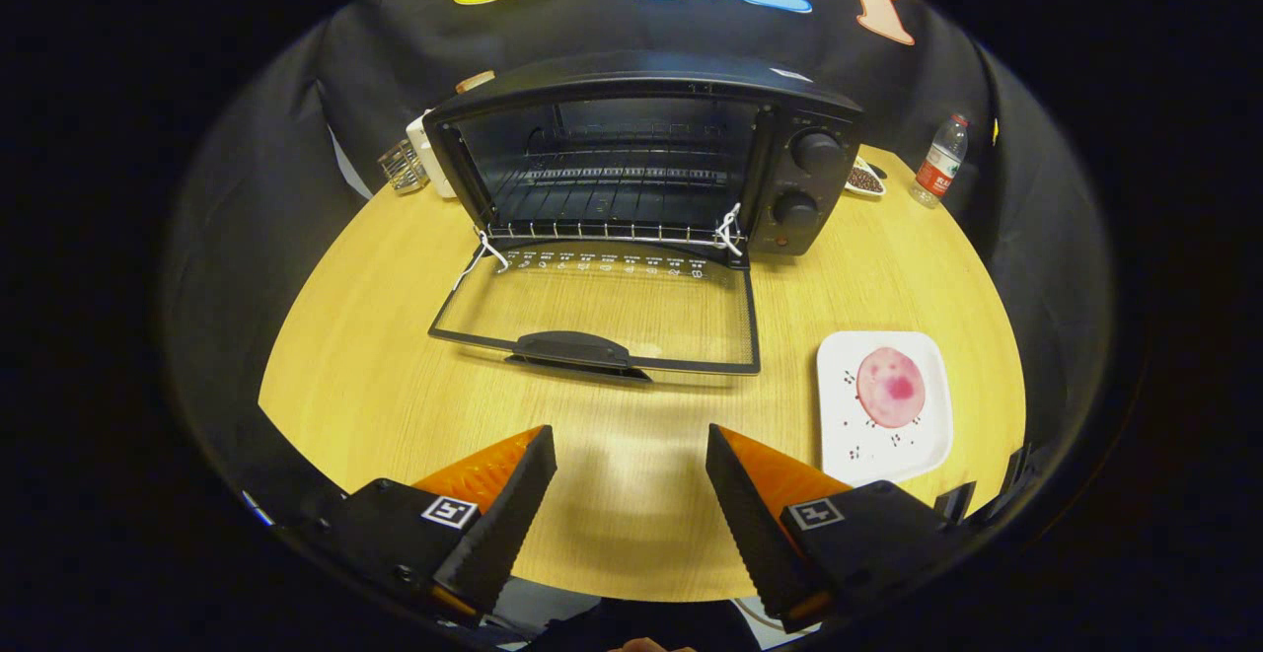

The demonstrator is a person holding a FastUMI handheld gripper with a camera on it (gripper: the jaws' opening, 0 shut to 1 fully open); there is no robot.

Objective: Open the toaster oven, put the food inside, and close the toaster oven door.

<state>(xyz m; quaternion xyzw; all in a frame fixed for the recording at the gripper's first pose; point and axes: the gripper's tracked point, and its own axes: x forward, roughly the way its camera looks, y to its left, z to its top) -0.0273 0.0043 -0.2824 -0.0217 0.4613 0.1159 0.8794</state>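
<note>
Gripper view: A round wooden table (395,376) stands in a booth hung with black cloth.

The toaster oven (646,154) sits at the far edge of the table, its front facing the gripper. Its door (602,307) is fully open, folded down and lying flat above the table surface, with the glass pane showing the wood beneath. The door handle (572,348) is at the near edge of the door. A wire rack (607,200) is visible inside the cavity. Two round knobs (817,151) are on the control panel beside the cavity, one above the other. White cord is tied at both door hinges.

A white square plate (928,440) rests near the right edge of the table, well apart from the oven. The food (890,387), a round pink piece, lies on the plate.

At the far right edge of the table stands a plastic water bottle (940,161). A small dish (865,181) with dark contents sits between the bottle and the oven. At the far left edge, beside the oven, are a white box (429,154) and a small wire rack item (402,166).

The gripper (631,445) hovers over the near edge of the table. Its fingers are spread apart and released, grasping nothing; bare table shows between them. The door handle lies just beyond the fingers; the plate lies just beside the right finger.
</note>
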